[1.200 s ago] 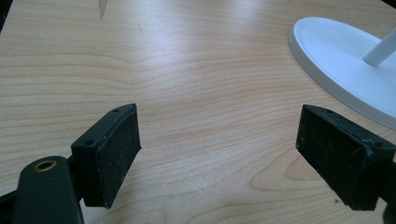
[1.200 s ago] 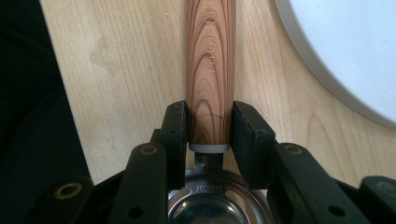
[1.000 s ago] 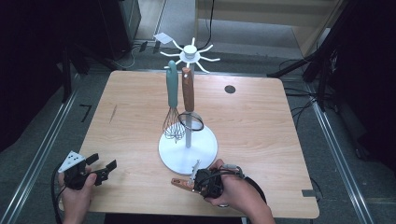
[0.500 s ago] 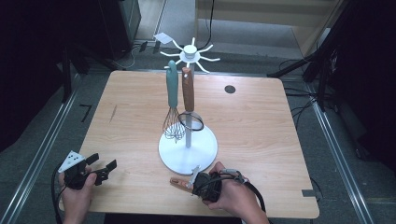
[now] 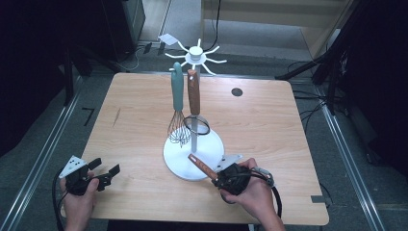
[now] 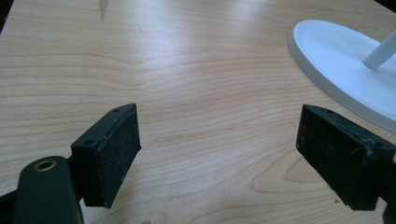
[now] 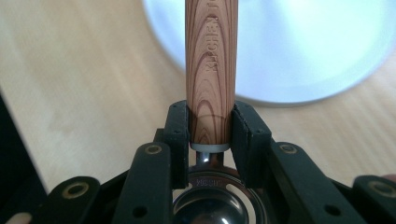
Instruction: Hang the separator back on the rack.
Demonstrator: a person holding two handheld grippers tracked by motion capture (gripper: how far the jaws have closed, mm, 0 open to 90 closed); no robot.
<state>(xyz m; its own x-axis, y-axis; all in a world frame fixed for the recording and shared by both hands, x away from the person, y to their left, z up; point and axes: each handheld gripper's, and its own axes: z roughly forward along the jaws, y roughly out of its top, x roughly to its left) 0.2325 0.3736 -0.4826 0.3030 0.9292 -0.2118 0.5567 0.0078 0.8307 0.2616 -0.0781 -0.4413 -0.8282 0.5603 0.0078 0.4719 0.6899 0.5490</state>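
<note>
My right gripper (image 5: 220,179) at the table's front, just right of centre, is shut on a wooden-handled utensil (image 5: 200,166). In the right gripper view both pads (image 7: 180,135) press the lower end of the wooden handle (image 7: 212,70), and its metal head sits behind them. The handle slants up and left over the front rim of the white stand's base (image 5: 208,144). On the stand hang a teal-handled whisk (image 5: 177,96) and a wooden-handled strainer (image 5: 194,96). My left gripper (image 5: 107,168) rests at the front left, open, with nothing between its jaws (image 6: 217,154).
The stand's white post ends in a hub with spoke hooks (image 5: 196,54). The light wooden table (image 5: 269,134) has a dark round hole (image 5: 236,91) at its far right. The stand's base (image 6: 345,60) lies to the right of my left gripper. Cables trail off both hands.
My right hand has moved right and slightly up with the utensil, so its handle now points over the stand's base. The left hand has stayed still.
</note>
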